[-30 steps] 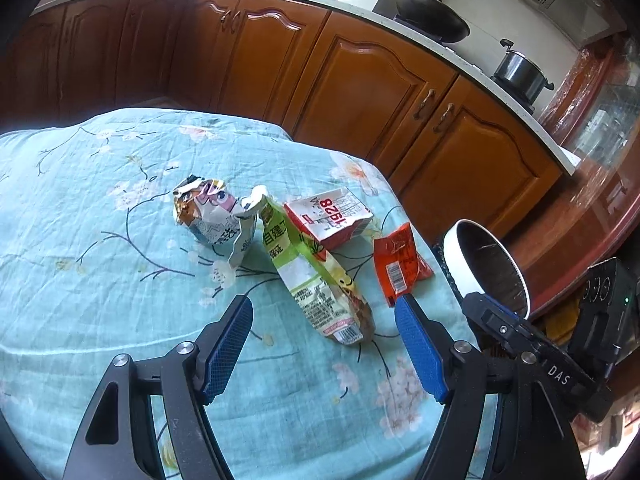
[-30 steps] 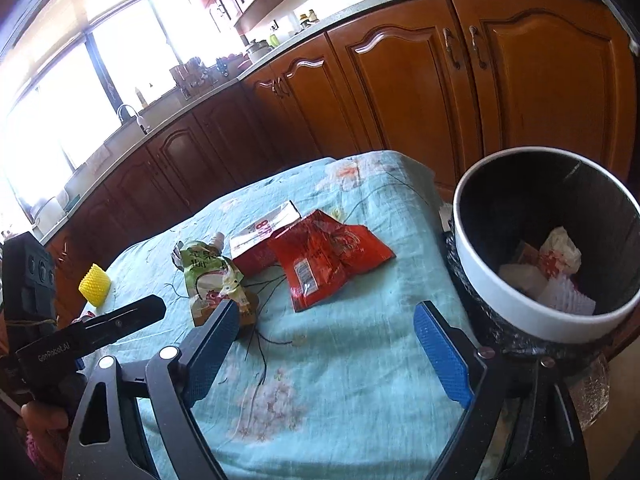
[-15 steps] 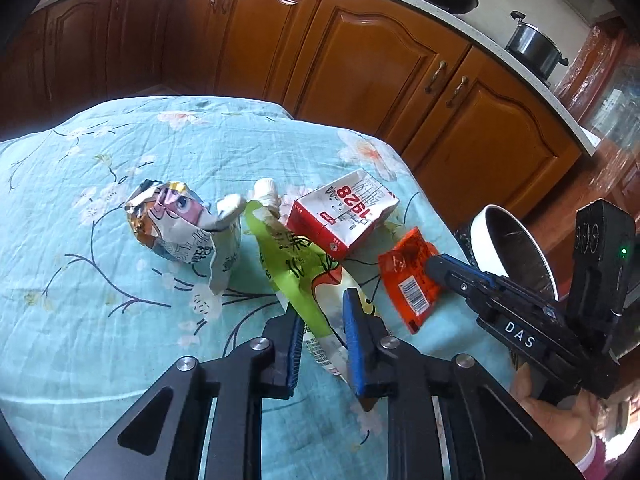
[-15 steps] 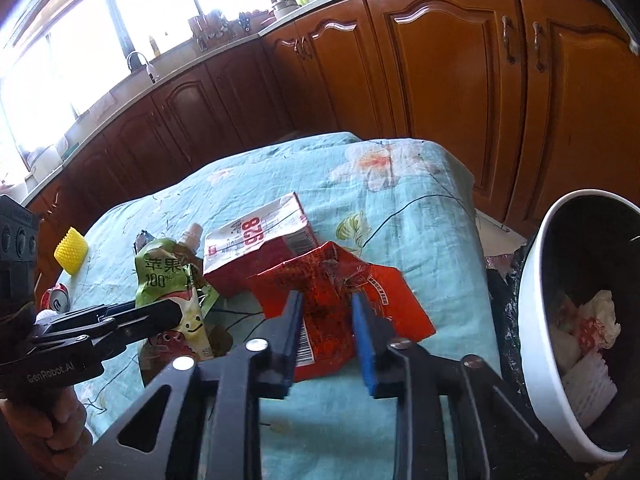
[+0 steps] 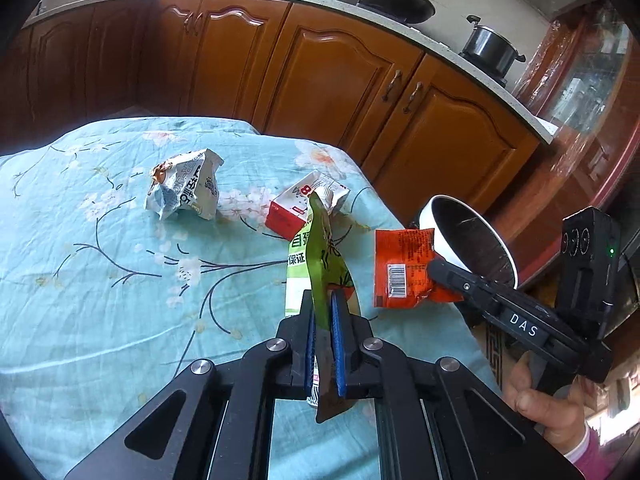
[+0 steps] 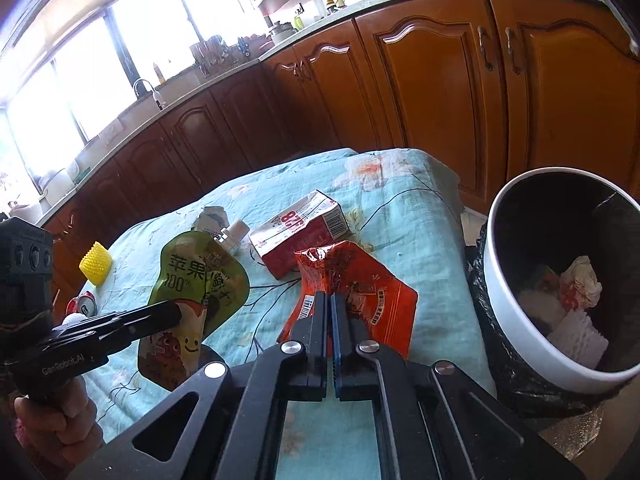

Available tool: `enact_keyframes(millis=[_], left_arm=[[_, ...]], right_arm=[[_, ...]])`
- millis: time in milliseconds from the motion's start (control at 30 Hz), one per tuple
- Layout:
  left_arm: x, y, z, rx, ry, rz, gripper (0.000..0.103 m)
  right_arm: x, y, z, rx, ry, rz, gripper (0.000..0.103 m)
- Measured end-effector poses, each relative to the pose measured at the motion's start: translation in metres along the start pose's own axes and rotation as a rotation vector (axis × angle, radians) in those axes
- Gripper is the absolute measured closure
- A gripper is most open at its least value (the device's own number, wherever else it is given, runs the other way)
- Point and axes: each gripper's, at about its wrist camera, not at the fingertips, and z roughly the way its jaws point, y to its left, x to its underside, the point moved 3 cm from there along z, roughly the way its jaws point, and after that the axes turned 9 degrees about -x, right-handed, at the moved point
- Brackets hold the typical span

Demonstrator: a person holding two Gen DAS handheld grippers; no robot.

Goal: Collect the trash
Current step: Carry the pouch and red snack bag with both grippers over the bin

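The left gripper point(image 5: 323, 312) is clamped on a green apple juice pouch point(image 5: 320, 264), which stands edge-on between the blue pads; in the right wrist view its front reads "苹果" and "100%" above a smiling apple drawing. The right gripper point(image 6: 331, 308) is pressed together on a red snack wrapper point(image 6: 360, 284) with a white barcode, and the wrapper looks lifted a little from the cloth. On the table, covered by a light blue flowered cloth point(image 5: 100, 280), a red and white carton point(image 5: 298, 206) printed "1928" lies at 12 o'clock from the pouch, and a crumpled white wrapper point(image 5: 184, 192) with writing I cannot read lies at 10 o'clock. A white trash bin point(image 6: 516, 320) with a black liner stands at 3 o'clock from the right gripper, beside the table edge, with paper waste inside. The right gripper's body carries the letters "DAS"; the left one reads "GenRobot.AI". A yellow ribbed object point(image 6: 96, 268) and a red can point(image 6: 82, 306) are at 9 o'clock.
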Motion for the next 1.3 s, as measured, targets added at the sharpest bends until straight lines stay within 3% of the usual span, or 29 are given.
enact_keyframes(millis=[467, 1300], left_arm=[[0.009, -0.032, -0.011, 0.072, -0.009, 0.07, 0.097], [-0.012, -0.116, 0.027, 0.143, 0.003, 0.185, 0.097]], right_arm=[[0.01, -0.011, -0.05, 0.031, -0.071, 0.039, 0.102], [0.002, -0.075, -0.112, 0.149, -0.158, 0.1, 0.102]])
